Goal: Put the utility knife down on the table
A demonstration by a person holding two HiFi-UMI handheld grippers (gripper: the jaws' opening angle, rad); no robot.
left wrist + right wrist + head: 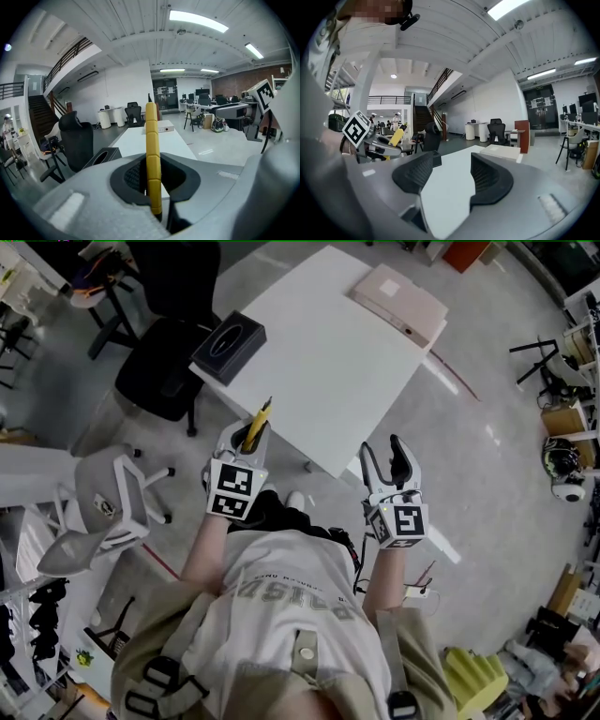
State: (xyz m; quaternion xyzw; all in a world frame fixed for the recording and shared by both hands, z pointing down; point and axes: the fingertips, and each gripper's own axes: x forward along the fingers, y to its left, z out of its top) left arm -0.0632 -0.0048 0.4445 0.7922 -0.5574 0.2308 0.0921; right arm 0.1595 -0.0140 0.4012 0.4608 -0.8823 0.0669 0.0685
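knife: yellow knife, clamped by its lower end in my left gripper. The long body sticks out past the jaws toward the table. It's in the air, not set down yet.
where: the head view puts it at the table's near edge, tip about over the rim. No contact that I can see.
why this grip: I reckon holding it by the tail leaves the rest free, so I can lay it flat and let go cleanly.
left gripper: jaws closed on the knife, one pad on each side. It points forward and slightly down at the tabletop.
right gripper: jaws apart, nothing between them, only white tabletop through the gap. It's roughly level and well apart from the left. Spare, by my read.
table: black box at the left corner, flat pink box at the far side, bare top between them for the drop.
arms: both forearms out ahead of my torso, marker cubes facing up.
next: I'd move forward over the bare top and lower before opening.
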